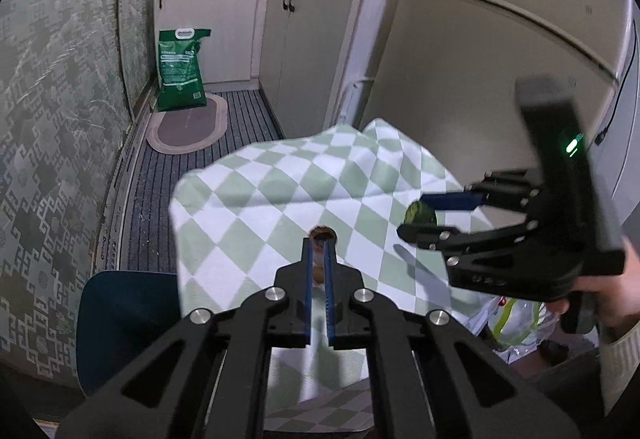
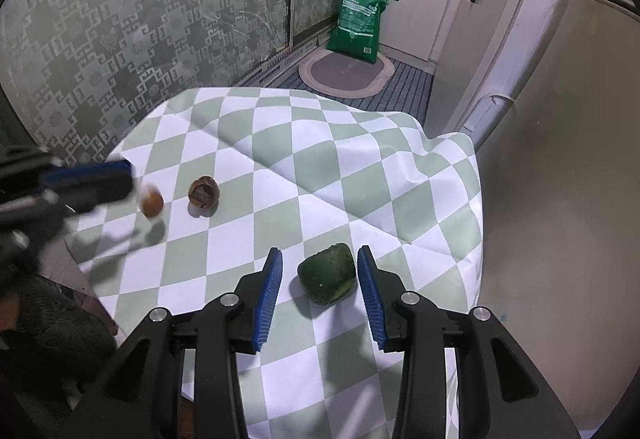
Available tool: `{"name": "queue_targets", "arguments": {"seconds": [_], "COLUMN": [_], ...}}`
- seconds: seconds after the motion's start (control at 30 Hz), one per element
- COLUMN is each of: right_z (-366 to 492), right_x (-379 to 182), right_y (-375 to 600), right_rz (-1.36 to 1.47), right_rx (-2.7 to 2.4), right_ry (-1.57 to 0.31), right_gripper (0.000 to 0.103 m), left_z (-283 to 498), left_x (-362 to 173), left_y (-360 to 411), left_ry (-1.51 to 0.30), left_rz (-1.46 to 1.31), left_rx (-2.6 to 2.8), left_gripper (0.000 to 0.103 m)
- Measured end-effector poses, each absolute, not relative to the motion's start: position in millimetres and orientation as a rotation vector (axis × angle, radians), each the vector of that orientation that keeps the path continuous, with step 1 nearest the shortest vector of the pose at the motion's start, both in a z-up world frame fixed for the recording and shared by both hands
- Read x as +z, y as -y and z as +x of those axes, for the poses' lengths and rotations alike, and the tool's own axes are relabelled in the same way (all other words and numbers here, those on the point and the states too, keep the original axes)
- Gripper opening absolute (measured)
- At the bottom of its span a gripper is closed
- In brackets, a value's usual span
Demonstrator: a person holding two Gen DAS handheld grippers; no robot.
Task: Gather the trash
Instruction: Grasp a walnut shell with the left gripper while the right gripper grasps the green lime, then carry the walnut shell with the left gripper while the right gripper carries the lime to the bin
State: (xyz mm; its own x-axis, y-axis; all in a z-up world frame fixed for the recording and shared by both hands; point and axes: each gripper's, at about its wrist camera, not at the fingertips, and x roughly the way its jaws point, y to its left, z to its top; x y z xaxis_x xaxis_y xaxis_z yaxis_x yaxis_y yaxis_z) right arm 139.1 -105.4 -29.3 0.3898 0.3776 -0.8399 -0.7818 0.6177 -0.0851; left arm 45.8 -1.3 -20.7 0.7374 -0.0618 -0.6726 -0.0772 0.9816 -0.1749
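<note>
A table under a green-and-white checked cloth (image 2: 360,175) carries the trash. My left gripper (image 1: 319,239) is shut on a small brown shell piece (image 2: 151,203), held just above the cloth, where it casts a shadow. In the right wrist view this gripper (image 2: 130,179) is blurred at the left edge. A larger brown shell (image 2: 204,195) with a dark hollow lies on the cloth just past it. My right gripper (image 2: 320,251) stands open around a dark green rind piece (image 2: 328,273) on the cloth, with a gap at each pad. The left wrist view shows that gripper (image 1: 414,215) and rind (image 1: 420,213) at the right.
A green sack (image 1: 178,71) stands on an oval mat (image 1: 188,127) by white cabinets (image 1: 312,39). A patterned wall (image 1: 52,159) runs along the left. A blue chair (image 1: 120,319) sits below the table's left corner. A clear plastic bag (image 1: 520,323) hangs under the hand (image 1: 612,291) that holds the right gripper.
</note>
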Motion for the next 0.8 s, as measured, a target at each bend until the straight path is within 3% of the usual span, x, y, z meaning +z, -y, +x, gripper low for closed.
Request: {"name": "queue_targets", "arguments": {"seconds": [0.1, 0.2, 0.53, 0.6, 0.8], "right_z": [141.5, 143.7, 144.5, 143.5, 151.3], "right_x": [-33.7, -36.0, -34.7, -33.9, -20.6], "right_y": [104.0, 103.5, 102.1, 101.5, 118.0], "right_rz": [-0.526, -0.523, -0.496, -0.485, -0.396], "right_rx": [0.772, 0.762, 0.777, 0.787, 0.771], "right_ry": [-0.912, -0.928, -0.946, -0.953, -0.94], "right_gripper": [0.039, 0.028, 0.028, 0.028, 0.028], "left_z": [39.7, 38.0, 41.3, 44.5, 60.3], "left_x": [-13.4, -13.4, -25.4, -31.6, -42.6], "left_y": [-6.1, -10.8, -6.5, -1.4, 25.6], "left_ry": [-0.722, -0.726, -0.757, -0.779, -0.798], "left_rz": [-0.216, -0.226, -0.23, -0.25, -0.214], "left_rx": [0.009, 0.006, -0.035, -0.081, -0.122], "left_gripper": [0.004, 0.004, 0.006, 0.028, 0.031]}}
